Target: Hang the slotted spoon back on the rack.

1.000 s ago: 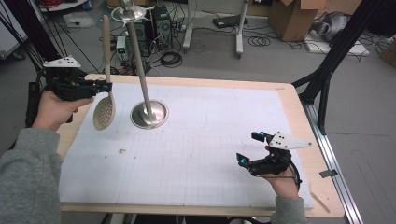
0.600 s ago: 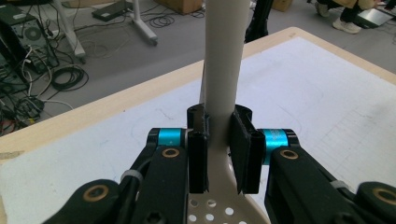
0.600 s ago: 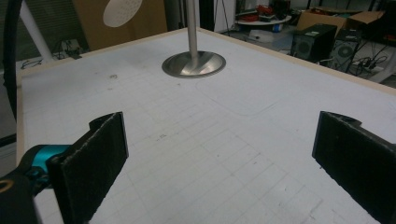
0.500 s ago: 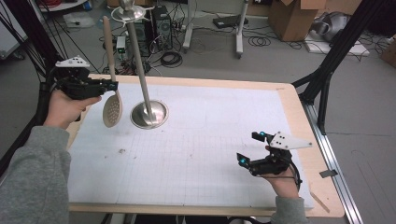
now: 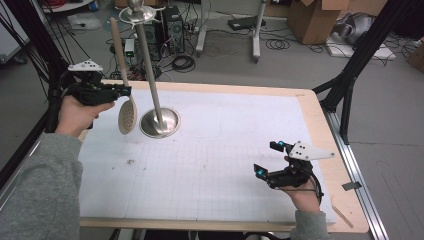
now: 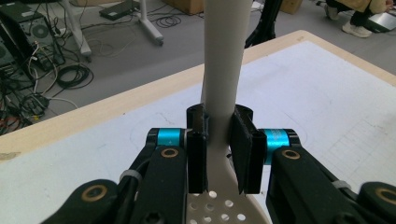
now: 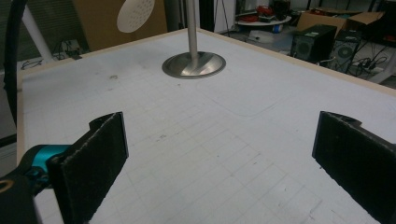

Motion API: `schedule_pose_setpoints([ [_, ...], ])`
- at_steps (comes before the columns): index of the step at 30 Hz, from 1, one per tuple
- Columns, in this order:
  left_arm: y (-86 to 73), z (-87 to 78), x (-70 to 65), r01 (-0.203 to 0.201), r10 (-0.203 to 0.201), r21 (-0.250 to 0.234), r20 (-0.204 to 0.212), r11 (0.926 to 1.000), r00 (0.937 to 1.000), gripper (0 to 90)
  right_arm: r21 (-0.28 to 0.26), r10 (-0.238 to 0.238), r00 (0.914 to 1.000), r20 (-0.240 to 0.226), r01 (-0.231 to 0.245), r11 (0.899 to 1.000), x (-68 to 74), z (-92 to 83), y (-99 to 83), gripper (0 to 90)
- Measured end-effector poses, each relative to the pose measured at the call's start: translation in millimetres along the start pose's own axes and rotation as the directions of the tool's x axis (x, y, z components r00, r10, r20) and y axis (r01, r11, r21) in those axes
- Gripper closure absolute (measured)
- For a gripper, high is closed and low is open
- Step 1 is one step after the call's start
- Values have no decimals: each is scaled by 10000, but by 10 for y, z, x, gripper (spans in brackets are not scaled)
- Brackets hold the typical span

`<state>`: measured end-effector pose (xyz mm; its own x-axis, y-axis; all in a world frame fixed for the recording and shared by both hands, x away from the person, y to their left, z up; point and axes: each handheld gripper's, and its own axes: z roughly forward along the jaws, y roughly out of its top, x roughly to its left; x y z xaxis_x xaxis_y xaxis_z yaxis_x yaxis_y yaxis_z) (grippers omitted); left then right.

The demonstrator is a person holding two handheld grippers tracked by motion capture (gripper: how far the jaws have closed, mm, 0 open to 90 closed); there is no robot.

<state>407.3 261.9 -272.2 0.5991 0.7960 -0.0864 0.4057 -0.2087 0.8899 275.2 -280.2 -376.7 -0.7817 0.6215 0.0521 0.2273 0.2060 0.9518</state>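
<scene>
Just right of the left tool (image 5: 122, 91), the steel stand with a round domed base (image 5: 159, 122) and tall thin pole blocks sideways passage; only a narrow gap separates the pole from the held beige perforated spatula (image 5: 127, 115). Ahead of the right tool (image 7: 219, 154), white gridded table (image 5: 225, 150) lies open up to that stand.

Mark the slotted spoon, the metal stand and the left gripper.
slotted spoon (image 5: 127, 116): high view, perforated bowl.
metal stand (image 5: 160, 121): high view, round base.
left gripper (image 6: 219, 154): left gripper view, between the pads on the handle.
</scene>
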Motion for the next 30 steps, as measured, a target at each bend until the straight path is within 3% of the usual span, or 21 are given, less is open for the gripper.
schedule_pose_setpoints([
  [3,-6,3,6,-72,72,48,22,10000,10000,752,0,-13,10000,-2,13,10000,-1,1,0,24],
  [10,-20,7,-37,-544,545,-54,298,9985,9981,591,26,3,10000,-17,-3,10000,3,2,1,24],
  [14,-43,-7,-65,-1004,1017,-254,579,9946,9931,461,-6,16,10000,-1,-16,10000,5,-6,4,24],
  [18,-104,-46,-83,-1472,1547,-781,1014,9860,9827,349,-7,4,10000,6,-4,10000,0,-11,3,24],
  [23,-223,-113,-72,-1485,1592,-1062,1002,9832,9822,163,-26,-28,10000,12,28,10000,4,-6,6,24],
  [30,-389,-289,-77,-1452,1624,-1661,948,9754,9822,120,25,-26,10000,2,26,10000,21,-8,17,24],
])
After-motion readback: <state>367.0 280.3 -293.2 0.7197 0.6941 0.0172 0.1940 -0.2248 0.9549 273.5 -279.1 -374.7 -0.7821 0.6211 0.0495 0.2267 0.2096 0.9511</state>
